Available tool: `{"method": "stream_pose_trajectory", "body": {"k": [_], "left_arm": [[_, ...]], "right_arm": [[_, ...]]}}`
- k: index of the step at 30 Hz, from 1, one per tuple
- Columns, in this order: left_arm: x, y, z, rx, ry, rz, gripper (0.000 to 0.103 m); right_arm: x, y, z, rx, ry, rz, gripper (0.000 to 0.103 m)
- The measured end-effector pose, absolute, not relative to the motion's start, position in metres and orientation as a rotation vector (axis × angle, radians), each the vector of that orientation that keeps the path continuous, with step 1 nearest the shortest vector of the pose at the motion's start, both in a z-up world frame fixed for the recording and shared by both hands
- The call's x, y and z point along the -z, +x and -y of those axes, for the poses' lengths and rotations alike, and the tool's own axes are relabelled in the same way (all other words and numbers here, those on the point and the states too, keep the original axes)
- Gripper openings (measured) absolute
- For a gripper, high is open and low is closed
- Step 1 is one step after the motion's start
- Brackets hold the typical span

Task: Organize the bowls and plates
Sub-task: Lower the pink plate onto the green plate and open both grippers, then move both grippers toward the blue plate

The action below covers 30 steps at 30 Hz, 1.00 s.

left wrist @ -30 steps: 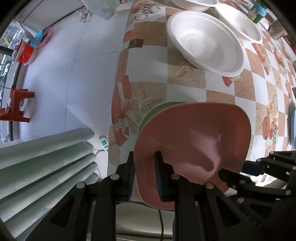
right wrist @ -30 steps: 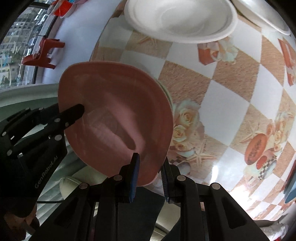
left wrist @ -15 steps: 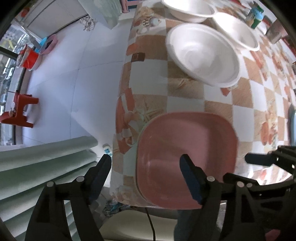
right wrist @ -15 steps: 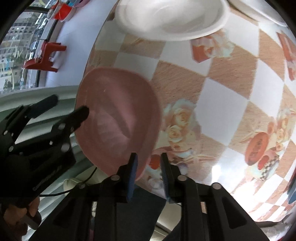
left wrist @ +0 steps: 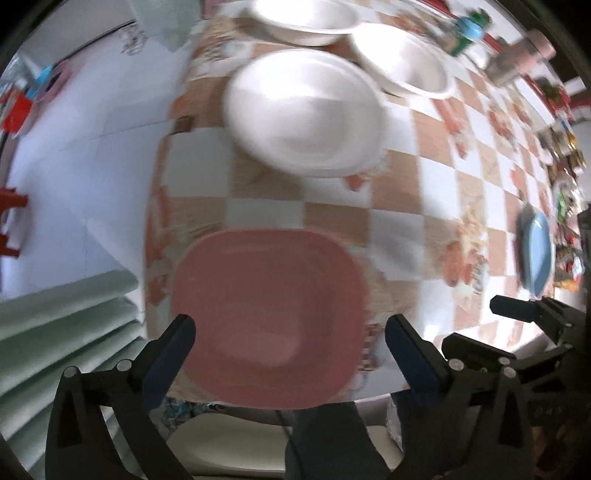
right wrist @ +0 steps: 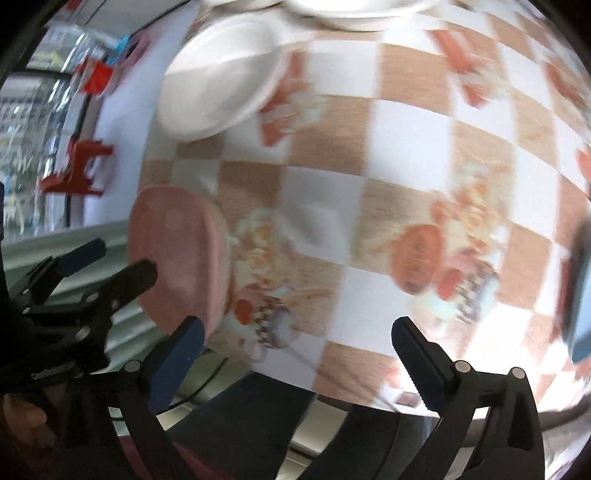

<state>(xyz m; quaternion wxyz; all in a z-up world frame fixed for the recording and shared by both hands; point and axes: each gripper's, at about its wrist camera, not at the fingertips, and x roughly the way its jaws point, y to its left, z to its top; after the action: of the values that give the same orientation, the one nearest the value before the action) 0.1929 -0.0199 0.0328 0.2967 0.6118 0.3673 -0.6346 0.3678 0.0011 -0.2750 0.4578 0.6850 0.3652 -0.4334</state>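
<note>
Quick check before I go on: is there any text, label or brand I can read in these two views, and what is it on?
Nothing can be read for certain.
Left hand-held gripper, body seen in the right wrist view: a line of pale lettering, too blurred to read.
Bottles at the far edge of the table: labels smeared by motion, unreadable.
Pink plate and white bowls: no markings visible.
</note>
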Motion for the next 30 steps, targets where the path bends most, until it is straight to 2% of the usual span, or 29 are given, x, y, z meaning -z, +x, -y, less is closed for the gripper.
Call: {"method": "stream_pose_trajectory", "body": {"k": [7,12,22,30], "left_arm": [[-0.031,0.14,0.004,1.813,1.735,-1.013,0.103],[-0.031,0.096,-0.016,1.845,1.828,-0.938,0.103],[-0.022,-0.005,-0.056,1.843,1.927,-0.87,0.103],[-0.007,-0.081,-0.084,1.78,1.964,-0.868,0.103]], "right_arm": [[0.259,0.296,-0.048,1.207,1.808,-0.812,0.102],[0.255,0.276,-0.062,1.298,1.867,-0.731,0.102],[0.237,0.184,-0.129,1.413,1.962,-0.618,0.102],[0.24,0.123,-0.176,1.509,1.99,-0.616,0.102]]}}
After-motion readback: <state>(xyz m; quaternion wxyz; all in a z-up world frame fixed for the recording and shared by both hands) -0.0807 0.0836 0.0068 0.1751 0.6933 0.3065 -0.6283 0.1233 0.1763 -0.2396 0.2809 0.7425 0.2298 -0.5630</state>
